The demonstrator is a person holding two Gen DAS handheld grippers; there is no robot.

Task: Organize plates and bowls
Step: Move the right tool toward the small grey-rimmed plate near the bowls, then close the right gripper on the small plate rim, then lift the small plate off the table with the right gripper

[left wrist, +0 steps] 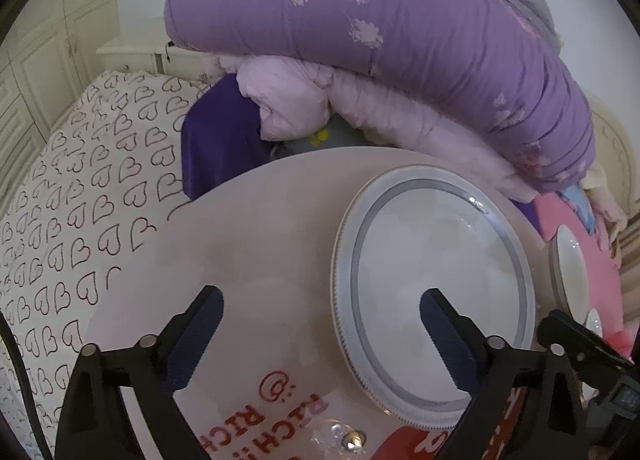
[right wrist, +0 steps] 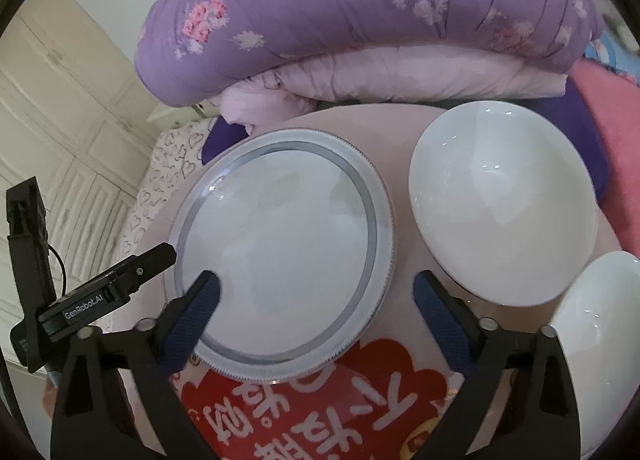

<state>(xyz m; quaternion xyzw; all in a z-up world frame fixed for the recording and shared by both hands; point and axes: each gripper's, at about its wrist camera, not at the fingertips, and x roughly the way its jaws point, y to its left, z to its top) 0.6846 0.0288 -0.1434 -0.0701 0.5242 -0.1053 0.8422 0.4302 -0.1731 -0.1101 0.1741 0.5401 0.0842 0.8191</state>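
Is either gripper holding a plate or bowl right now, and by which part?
Nothing is held. The left gripper and right gripper hang open over the plate.

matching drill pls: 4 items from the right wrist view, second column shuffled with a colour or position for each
Column 1
1. plate
2. large bowl
3. quilt
4. right gripper

Column 2
A. purple with pink flowers, piled behind the round table
B. plain white, right of the plate
C. jaws apart, nothing between the pads
D. pale blue rim with a grey ring, flat on the table

Pairs: 1-D, 2-B, 3-A, 4-C
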